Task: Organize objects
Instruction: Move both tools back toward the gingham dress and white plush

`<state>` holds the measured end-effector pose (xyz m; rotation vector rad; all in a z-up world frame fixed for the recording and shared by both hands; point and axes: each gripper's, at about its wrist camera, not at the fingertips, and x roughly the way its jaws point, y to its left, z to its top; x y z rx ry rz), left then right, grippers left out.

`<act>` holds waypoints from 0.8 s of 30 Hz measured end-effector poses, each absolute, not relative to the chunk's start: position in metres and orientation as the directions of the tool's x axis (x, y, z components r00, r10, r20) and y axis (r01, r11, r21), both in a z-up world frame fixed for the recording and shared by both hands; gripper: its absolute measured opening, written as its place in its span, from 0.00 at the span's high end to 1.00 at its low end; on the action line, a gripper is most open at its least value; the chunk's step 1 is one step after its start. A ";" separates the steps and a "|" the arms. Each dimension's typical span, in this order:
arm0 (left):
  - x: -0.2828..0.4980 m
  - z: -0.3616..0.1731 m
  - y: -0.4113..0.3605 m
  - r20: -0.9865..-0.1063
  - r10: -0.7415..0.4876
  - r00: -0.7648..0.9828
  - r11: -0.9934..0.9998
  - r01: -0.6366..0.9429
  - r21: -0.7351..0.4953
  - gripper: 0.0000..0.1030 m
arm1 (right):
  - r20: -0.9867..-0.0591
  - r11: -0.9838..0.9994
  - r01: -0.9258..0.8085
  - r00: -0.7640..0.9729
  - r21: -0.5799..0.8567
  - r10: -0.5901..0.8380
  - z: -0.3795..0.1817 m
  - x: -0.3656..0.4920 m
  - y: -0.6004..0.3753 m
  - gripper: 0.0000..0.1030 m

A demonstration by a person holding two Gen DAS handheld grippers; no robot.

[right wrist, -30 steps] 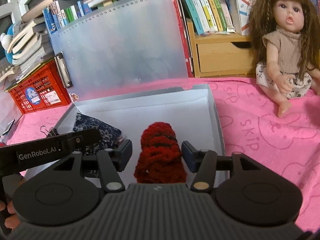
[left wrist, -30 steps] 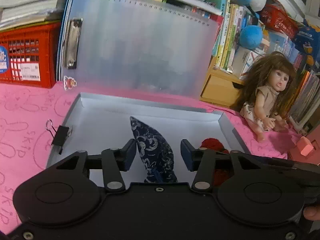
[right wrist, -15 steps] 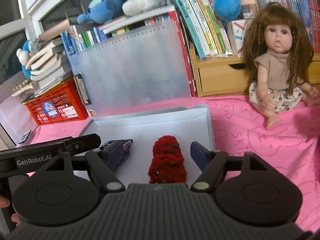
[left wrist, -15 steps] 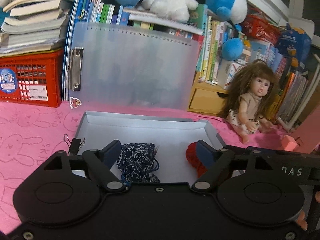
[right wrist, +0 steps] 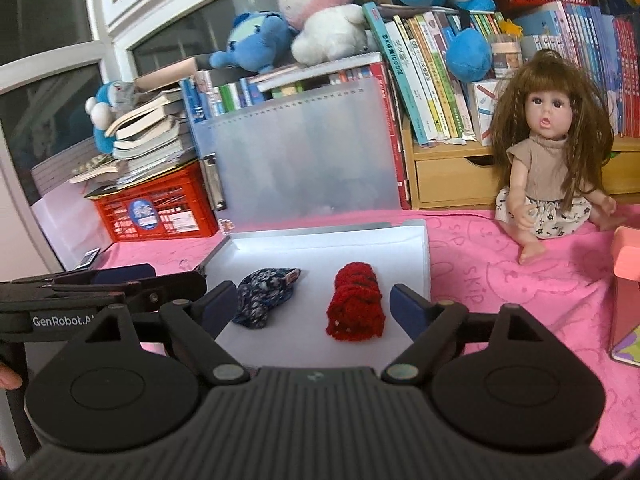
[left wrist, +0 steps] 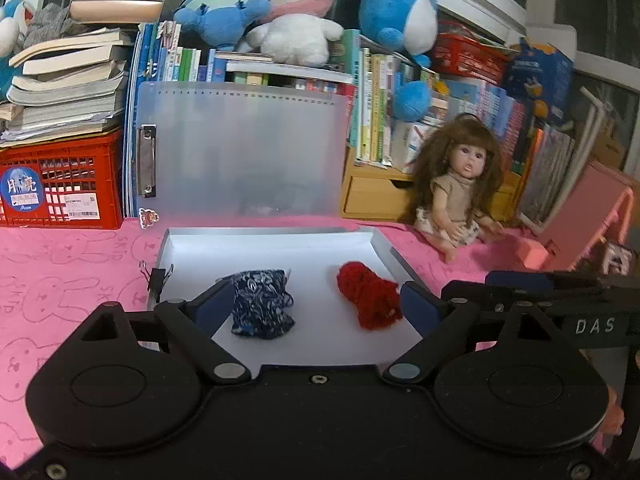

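Note:
A dark blue patterned cloth bundle (left wrist: 262, 304) and a red knitted bundle (left wrist: 370, 300) lie side by side in an open shallow white box (left wrist: 280, 242) on the pink cloth. They also show in the right wrist view: the blue bundle (right wrist: 266, 296), the red bundle (right wrist: 354, 306), the box (right wrist: 420, 264). My left gripper (left wrist: 318, 306) is open and empty, held back above the box's near edge. My right gripper (right wrist: 312, 304) is open and empty, likewise pulled back. The box's translucent lid (left wrist: 240, 148) stands upright behind it.
A black binder clip (left wrist: 156, 278) sits on the box's left wall. A doll (left wrist: 460, 192) sits to the right, near pink blocks (left wrist: 532, 254). A red crate (left wrist: 60, 184), books and plush toys line the back.
Both grippers opened wide, let go of the blue and red bundles in the box, and pulled back and up.

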<state>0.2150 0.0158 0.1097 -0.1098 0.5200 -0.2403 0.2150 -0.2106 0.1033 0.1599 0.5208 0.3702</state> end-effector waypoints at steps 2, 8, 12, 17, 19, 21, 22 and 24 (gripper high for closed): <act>0.205 0.109 0.016 -0.477 -0.255 0.841 0.967 0.207 -0.152 0.11 | -0.450 0.918 -0.317 0.801 0.239 0.395 0.103 0.206 -0.211 0.12; 0.178 0.105 0.019 -0.474 -0.255 0.843 0.967 0.209 -0.147 0.10 | -0.437 0.916 -0.348 0.805 0.202 0.402 0.103 0.180 -0.211 0.10; 0.161 0.102 0.020 -0.468 -0.253 0.847 0.967 0.210 -0.144 0.10 | -0.438 0.911 -0.365 0.799 0.192 0.413 0.099 0.166 -0.212 0.10; 0.141 0.097 0.021 -0.466 -0.247 0.850 0.969 0.213 -0.126 0.09 | -0.440 0.911 -0.376 0.798 0.170 0.412 0.092 0.150 -0.213 0.09; 0.135 0.095 0.021 -0.466 -0.245 0.850 0.969 0.215 -0.118 0.09 | -0.441 0.910 -0.382 0.797 0.161 0.413 0.090 0.144 -0.214 0.08; 0.129 0.093 0.022 -0.470 -0.242 0.849 0.970 0.214 -0.113 0.08 | -0.444 0.910 -0.386 0.795 0.152 0.412 0.088 0.139 -0.215 0.08; 0.127 0.092 0.022 -0.471 -0.241 0.849 0.971 0.213 -0.112 0.08 | -0.447 0.909 -0.388 0.794 0.150 0.412 0.086 0.136 -0.215 0.08; 0.121 0.090 0.023 -0.474 -0.235 0.848 0.972 0.210 -0.107 0.08 | -0.454 0.908 -0.391 0.789 0.149 0.414 0.083 0.132 -0.217 0.08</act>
